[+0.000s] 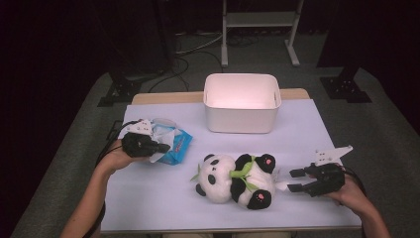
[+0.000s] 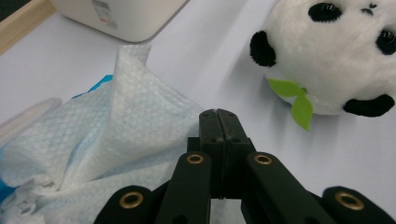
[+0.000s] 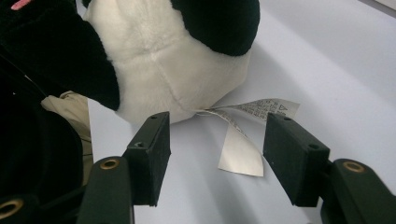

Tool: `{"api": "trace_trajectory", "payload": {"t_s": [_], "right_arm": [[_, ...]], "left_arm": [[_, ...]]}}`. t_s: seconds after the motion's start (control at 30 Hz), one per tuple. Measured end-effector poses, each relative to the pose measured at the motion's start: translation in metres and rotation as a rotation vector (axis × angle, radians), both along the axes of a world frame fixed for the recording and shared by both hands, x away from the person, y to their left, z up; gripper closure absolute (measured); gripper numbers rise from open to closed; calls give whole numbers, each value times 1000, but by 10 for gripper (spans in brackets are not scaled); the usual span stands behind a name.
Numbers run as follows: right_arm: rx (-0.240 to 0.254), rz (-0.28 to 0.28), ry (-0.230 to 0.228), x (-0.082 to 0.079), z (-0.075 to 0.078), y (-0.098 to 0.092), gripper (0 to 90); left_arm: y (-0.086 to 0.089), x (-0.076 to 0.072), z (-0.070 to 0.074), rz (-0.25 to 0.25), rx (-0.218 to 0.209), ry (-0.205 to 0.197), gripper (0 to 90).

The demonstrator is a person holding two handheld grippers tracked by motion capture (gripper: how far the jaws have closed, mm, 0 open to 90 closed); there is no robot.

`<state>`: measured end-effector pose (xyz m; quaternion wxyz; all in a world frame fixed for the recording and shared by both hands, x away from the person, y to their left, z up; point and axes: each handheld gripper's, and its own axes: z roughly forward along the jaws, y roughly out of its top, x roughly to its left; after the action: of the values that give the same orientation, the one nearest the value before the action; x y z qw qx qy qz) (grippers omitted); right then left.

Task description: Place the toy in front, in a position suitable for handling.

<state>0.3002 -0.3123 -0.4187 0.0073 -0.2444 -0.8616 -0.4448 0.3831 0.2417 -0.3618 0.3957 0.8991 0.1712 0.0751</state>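
While a person sat at the near edge of a white worktop (image 1: 148, 198), each hand held a two-fingered gripper. At the left, the left gripper (image 1: 159, 148) rested against an opened blue pack of wet wipes (image 1: 174, 145), its fingers (image 2: 219, 128) pressed fully together with nothing visibly pinched — a crumpled white wipe (image 2: 116, 126) lay just beside them, seemingly drawn out of the pack. At the right, the right gripper (image 1: 296, 180) lay level with its fingers (image 3: 152, 149) parted, the plush panda's sewn-in label (image 3: 243, 149) lying between them untouched, likely lined up as a handhold. The panda (image 1: 236, 179) lay on its back mid-worktop, between both grippers. Behind it stood an empty white plastic bin (image 1: 242, 103) — probably where things were meant to go. Grey carpet, cables and dark stands surrounded the worktop.
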Motion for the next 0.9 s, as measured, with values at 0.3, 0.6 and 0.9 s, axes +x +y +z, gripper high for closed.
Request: {"api": "trace_trajectory", "payload": {"t_s": [0.3,0.6,0.9], "right_arm": [[1,0,2,0,0,0,401],[4,8,2,0,0,1,400],[18,5,-1,0,1,-2,400]], "left_arm": [[-5,-2,5,-37,-23,16,900],[-14,-4,10,-75,-42,34,900],[-20,-5,13,-85,-48,40,900]]}}
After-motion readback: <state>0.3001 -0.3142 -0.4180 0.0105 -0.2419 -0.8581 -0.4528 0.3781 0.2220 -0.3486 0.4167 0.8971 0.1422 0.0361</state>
